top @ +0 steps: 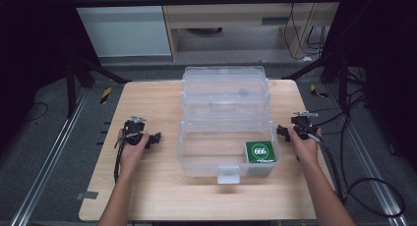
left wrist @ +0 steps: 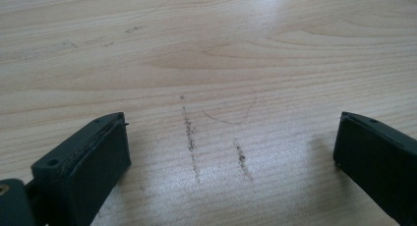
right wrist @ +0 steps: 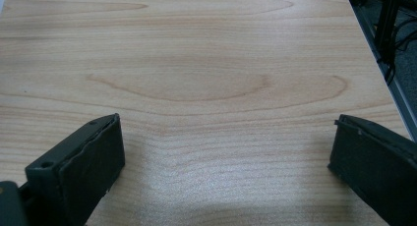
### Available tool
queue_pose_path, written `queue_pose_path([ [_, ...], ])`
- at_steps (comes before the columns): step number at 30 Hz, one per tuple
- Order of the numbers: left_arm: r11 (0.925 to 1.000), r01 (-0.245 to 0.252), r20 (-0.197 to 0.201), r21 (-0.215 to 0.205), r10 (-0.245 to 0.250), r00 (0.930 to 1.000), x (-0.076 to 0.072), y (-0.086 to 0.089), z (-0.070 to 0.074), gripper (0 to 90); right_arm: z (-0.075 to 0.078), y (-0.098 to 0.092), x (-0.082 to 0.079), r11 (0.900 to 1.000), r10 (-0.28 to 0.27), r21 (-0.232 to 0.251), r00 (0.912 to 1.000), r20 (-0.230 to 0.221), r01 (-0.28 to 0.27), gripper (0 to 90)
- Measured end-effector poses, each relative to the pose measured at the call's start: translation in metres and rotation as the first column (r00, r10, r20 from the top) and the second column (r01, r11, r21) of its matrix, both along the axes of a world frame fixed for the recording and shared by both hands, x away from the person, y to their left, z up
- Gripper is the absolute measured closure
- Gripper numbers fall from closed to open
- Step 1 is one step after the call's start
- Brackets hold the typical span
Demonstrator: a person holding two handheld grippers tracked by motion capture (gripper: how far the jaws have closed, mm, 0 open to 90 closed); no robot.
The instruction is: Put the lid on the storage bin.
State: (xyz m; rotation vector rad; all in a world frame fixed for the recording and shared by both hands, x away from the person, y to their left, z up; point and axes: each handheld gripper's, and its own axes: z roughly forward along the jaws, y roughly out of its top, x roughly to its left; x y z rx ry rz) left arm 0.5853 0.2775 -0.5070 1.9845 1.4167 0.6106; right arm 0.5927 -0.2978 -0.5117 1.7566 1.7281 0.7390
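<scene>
The open clear plastic toolbox (top: 227, 123) lies between both grippers; the right gripper (top: 290, 131), jaws apart and empty like the left gripper's (top: 152, 137), sits nearer its green 666 box (top: 260, 151).

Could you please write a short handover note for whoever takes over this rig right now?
Left gripper: open, nothing held, low over the table left of the clear plastic box.
Right gripper: open, nothing held, right of the box.
The box stands open mid-table, lid tilted back; a green 666 pack lies in its front right corner.
Done: the pack is inside.
Left: probably closing the lid and the front latch.
</scene>
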Motion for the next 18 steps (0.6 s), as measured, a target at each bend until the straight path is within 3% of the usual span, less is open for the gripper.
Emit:
queue_pose_path([
  [2, 0.9999, 0.015, 0.001, -0.002, -0.015, 0.9999, -0.004, 0.0, 0.0, 0.0, 0.001, 0.0, 0.0, 1.0, 0.002, 0.018, 1.0, -0.005, -0.002, 0.3],
  [4, 0.9997, 0.025, 0.019, -0.007, -0.025, 0.9995, -0.011, -0.001, 0.001, 5.8, 0.001, -0.003, -0.003, 0.998, 0.068, 0.01, 0.9977, -0.003, -0.068, 0.6],
  [8, 0.9999, 0.015, 0.026, -0.003, -0.015, 0.9995, -0.016, 0.002, 0.001, 6.9, 0.001, -0.003, -0.013, 0.993, 0.119, 0.017, 0.9928, 0.008, -0.119, 1.6],
  [10, 0.9999, 0.009, 0.045, -0.012, -0.009, 0.9989, -0.018, 0.005, 0.004, 6.8, 0.002, -0.004, -0.02, 0.991, 0.135, 0.014, 0.9908, 0.009, -0.135, 7.8],
  [11, 0.9997, 0.005, 0.06, -0.022, -0.003, 0.9982, -0.019, 0.007, 0.007, 6.2, 0.005, -0.004, -0.024, 0.989, 0.146, -0.003, 0.9889, 0.027, -0.146, 11.2],
  [13, 0.9995, -0.008, 0.103, -0.029, 0.011, 0.9947, -0.024, 0.01, 0.017, 5.7, 0.016, -0.005, -0.035, 0.983, 0.172, -0.079, 0.9836, 0.054, -0.168, 9.7],
  [14, 0.9993, -0.004, 0.121, -0.037, 0.009, 0.9926, -0.026, 0.011, 0.023, 5.5, 0.022, -0.006, -0.04, 0.973, 0.197, -0.133, 0.9787, 0.059, -0.188, 9.8],
  [15, 0.9986, 0.013, 0.14, -0.051, -0.005, 0.9901, -0.03, 0.011, 0.028, 5.0, 0.029, -0.004, -0.047, 0.969, 0.208, -0.151, 0.9761, 0.063, -0.196, 9.9],
  [17, 0.9951, 0.072, 0.173, -0.068, -0.059, 0.9831, -0.037, 0.008, 0.039, 3.5, 0.045, -0.003, -0.06, 0.946, 0.242, -0.237, 0.9678, 0.068, -0.22, 10.6],
  [18, 0.9921, 0.105, 0.195, -0.067, -0.091, 0.9767, -0.041, 0.005, 0.044, 3.5, 0.054, -0.002, -0.067, 0.93, 0.263, -0.284, 0.9617, 0.076, -0.232, 10.5],
])
